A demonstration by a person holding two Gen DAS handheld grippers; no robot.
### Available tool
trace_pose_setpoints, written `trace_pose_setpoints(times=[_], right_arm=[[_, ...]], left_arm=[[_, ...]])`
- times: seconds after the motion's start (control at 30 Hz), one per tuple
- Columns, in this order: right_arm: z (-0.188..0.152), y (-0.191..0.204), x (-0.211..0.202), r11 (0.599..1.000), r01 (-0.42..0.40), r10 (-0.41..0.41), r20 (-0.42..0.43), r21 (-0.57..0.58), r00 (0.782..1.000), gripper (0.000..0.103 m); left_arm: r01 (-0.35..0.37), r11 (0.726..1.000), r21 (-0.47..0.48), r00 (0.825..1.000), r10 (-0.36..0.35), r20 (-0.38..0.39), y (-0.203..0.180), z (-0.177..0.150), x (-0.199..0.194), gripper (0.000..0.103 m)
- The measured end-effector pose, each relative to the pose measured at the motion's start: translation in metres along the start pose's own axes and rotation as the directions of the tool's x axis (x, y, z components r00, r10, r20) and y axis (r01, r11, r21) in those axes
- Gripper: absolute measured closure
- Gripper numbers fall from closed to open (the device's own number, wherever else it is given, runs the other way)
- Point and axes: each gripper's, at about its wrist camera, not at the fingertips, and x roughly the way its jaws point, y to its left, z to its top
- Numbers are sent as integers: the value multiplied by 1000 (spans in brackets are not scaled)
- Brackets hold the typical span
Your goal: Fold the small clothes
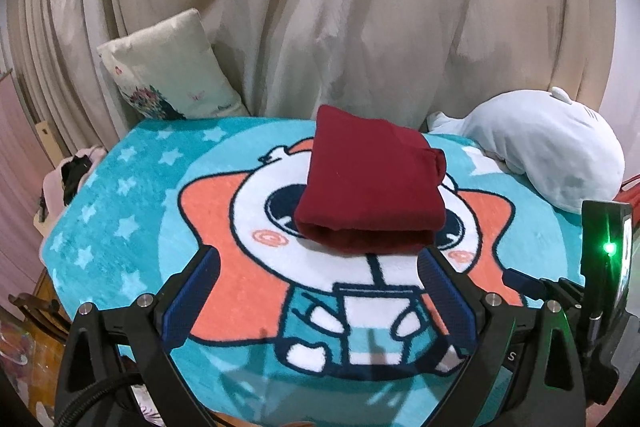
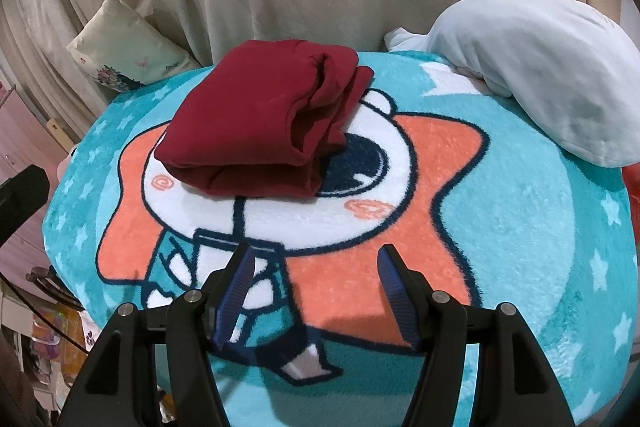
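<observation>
A dark red garment [image 1: 372, 183] lies folded into a thick rectangle on a teal cartoon blanket [image 1: 120, 195]. In the left wrist view my left gripper [image 1: 320, 255] stands open just short of the fold's near edge, with nothing between its blue pads. The right wrist view shows the same red garment [image 2: 264, 123] further off and to the left. My right gripper [image 2: 316, 255] hangs open over the blanket [image 2: 520, 227], clear of the cloth, its jaws empty. The right gripper's body shows at the right edge of the left wrist view, with a green light on it.
A pale plush toy [image 1: 548, 151] lies at the blanket's back right corner, also seen as the plush toy [image 2: 540, 67]. A floral pillow [image 1: 168, 67] leans at the back left against beige curtains [image 1: 340, 7]. The blanket's edge drops off to the left, with clutter below.
</observation>
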Motion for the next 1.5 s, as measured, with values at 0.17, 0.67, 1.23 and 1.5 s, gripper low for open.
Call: trace_pose_setpoints(times=[0.17,0.67,1.23,1.5], right_arm=[[-1,-3,4,1000,10,-10,-10,5,1000,34],[0,-3,13,999,34,-33,-31,9,999,34],[11,4,25,998,64,-63,-28,5,998,33],[16,5,30,996,84,-83,-26,18,996,33]], left_arm=[[17,1000,-12,999,-18,-34,1,-3,9,4],[54,998,-17,995,-56,-84,3,-4,26,4],[110,994,-25,986,-112,-123,11,5,51,4],[122,992,-39,979,-127,-162,17,7,66,4]])
